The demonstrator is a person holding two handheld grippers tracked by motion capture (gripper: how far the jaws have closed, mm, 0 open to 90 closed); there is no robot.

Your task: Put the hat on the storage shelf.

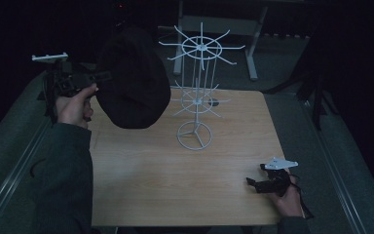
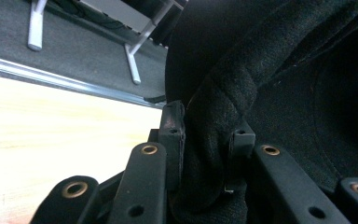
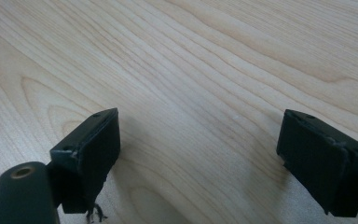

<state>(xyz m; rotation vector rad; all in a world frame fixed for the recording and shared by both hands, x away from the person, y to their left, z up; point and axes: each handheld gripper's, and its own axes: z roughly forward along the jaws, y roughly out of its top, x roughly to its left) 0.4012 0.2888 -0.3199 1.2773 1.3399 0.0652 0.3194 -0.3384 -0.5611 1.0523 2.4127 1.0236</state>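
A black cap (image 1: 131, 80) hangs in the air over the table's left side, held by its edge. My left gripper (image 1: 100, 76) is shut on the cap's rim; in the left gripper view the dark fabric (image 2: 223, 121) is pinched between the two jaws of the left gripper (image 2: 207, 135). A white wire display stand (image 1: 198, 87) with two tiers of radiating hooks rises from the middle of the wooden table (image 1: 175, 165), just right of the cap. My right gripper (image 1: 253, 183) rests low at the table's front right, open, with bare wood between its fingers (image 3: 91, 144).
Grey carpeted floor (image 1: 321, 156) surrounds the table. A grey metal frame (image 1: 251, 53) stands on the floor behind the stand. A metal rail (image 2: 65, 84) runs along the table's far side in the left gripper view.
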